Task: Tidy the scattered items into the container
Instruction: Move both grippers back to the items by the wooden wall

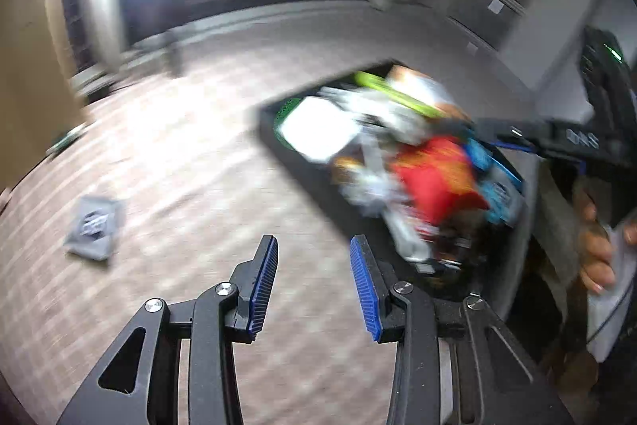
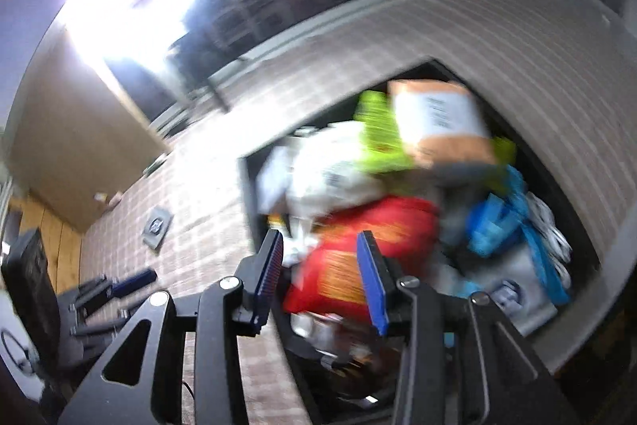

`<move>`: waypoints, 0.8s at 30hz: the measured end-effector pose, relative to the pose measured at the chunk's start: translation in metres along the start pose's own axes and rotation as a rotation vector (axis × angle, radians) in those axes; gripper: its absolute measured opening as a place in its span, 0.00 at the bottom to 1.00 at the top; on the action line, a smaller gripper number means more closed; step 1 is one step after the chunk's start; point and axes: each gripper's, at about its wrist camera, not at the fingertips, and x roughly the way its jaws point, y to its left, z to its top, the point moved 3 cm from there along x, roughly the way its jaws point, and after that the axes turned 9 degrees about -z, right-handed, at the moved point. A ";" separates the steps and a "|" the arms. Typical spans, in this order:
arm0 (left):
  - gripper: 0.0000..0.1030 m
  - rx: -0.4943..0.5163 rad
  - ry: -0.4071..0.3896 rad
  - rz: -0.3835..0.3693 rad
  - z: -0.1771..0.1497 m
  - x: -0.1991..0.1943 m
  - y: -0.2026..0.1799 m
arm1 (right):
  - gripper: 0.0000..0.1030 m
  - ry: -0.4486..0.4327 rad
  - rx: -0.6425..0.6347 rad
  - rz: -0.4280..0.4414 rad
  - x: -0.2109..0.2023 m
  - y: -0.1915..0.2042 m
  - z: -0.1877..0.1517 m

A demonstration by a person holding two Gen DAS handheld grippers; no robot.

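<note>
In the left wrist view the left gripper [image 1: 313,283] hangs released and empty over the checked tablecloth [image 1: 191,162], with a flat grey packet [image 1: 94,228] lying apart from the packet-filled black rectangular container [image 1: 296,170]. In the right wrist view the right gripper [image 2: 320,277] gapes empty above a red snack bag [image 2: 370,249] inside that container [image 2: 249,186]; the grey packet [image 2: 158,227] lies outside.

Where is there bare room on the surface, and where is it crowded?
Free: the checked cloth between the grey packet and the black container's left wall. Crowded: the container, heaped with packets, including the red bag.

Ribbed blue fingers [image 1: 264,285], glossy red packet [image 2: 358,249]
</note>
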 end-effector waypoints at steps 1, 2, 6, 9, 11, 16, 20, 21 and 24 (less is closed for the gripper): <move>0.35 -0.038 -0.015 0.031 0.000 -0.007 0.022 | 0.37 -0.002 -0.030 0.009 0.003 0.013 0.004; 0.35 -0.068 -0.027 0.056 -0.002 -0.014 0.040 | 0.37 -0.005 -0.078 0.025 0.008 0.035 0.009; 0.35 -0.188 -0.079 0.170 -0.008 -0.042 0.119 | 0.38 -0.014 -0.216 0.082 0.026 0.103 0.019; 0.35 -0.257 -0.122 0.262 -0.016 -0.067 0.175 | 0.38 -0.007 -0.325 0.115 0.044 0.160 0.021; 0.35 -0.314 -0.151 0.314 -0.022 -0.085 0.218 | 0.38 -0.002 -0.391 0.140 0.055 0.198 0.020; 0.37 -0.431 -0.221 0.405 -0.032 -0.126 0.317 | 0.38 0.015 -0.552 0.242 0.090 0.312 0.017; 0.37 -0.476 -0.259 0.431 -0.035 -0.144 0.381 | 0.38 0.025 -0.640 0.292 0.121 0.390 0.012; 0.37 -0.478 -0.263 0.432 -0.033 -0.145 0.394 | 0.38 0.029 -0.663 0.306 0.132 0.413 0.011; 0.45 -0.446 -0.261 0.429 -0.026 -0.142 0.421 | 0.38 0.036 -0.707 0.333 0.161 0.466 0.005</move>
